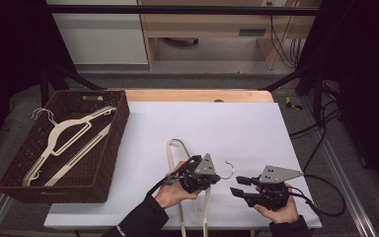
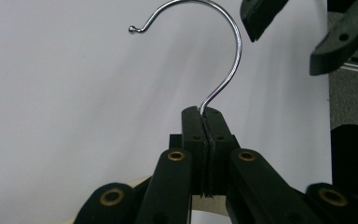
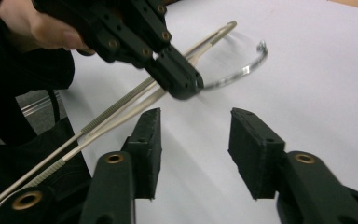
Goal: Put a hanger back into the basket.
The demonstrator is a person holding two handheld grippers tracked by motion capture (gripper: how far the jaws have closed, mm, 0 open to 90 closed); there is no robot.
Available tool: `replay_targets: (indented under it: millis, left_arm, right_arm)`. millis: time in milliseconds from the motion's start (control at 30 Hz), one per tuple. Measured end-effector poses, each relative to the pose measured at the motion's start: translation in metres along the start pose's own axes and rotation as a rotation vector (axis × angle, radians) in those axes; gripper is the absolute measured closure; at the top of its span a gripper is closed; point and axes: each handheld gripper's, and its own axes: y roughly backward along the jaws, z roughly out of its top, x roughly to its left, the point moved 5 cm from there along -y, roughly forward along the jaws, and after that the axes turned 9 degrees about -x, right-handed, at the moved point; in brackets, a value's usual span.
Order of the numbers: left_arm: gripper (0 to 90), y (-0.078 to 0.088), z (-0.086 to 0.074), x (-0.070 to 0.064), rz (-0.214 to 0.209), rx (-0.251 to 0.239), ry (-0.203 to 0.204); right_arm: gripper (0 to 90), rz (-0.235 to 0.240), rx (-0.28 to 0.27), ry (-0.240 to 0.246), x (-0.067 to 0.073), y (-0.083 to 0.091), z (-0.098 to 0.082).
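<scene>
While left gripper [image 2: 204,140] clamps 1 hanger [image 1: 177,148] | basket [image 1: 118,143]: 2 hangers [image 1: 64,136]

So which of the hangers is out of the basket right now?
The cream hanger on the white sheet, held at its metal hook by the left gripper; the others lie in the brown basket.

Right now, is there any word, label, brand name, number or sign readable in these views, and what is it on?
None can be read.
The pale plate on the wooden furniture at the back of the high view is too small and blurred to read.
The hanger, brown basket, left gripper and right gripper show no print.
</scene>
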Motion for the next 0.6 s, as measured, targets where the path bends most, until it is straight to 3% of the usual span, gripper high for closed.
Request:
replay_targets:
  millis: [267,600]
  left_arm:
    - [88.9,0.017,0.004,0.015,0.089,-0.067,0.054]
    - [88.9,0.026,0.005,0.019,0.121,-0.107,0.081]
  right_arm:
    - [39.7,-0.052,-0.012,-0.079,0.0,-0.009,0.003]
    - [29.9,-0.055,-0.008,-0.106,0.012,-0.029,0.01]
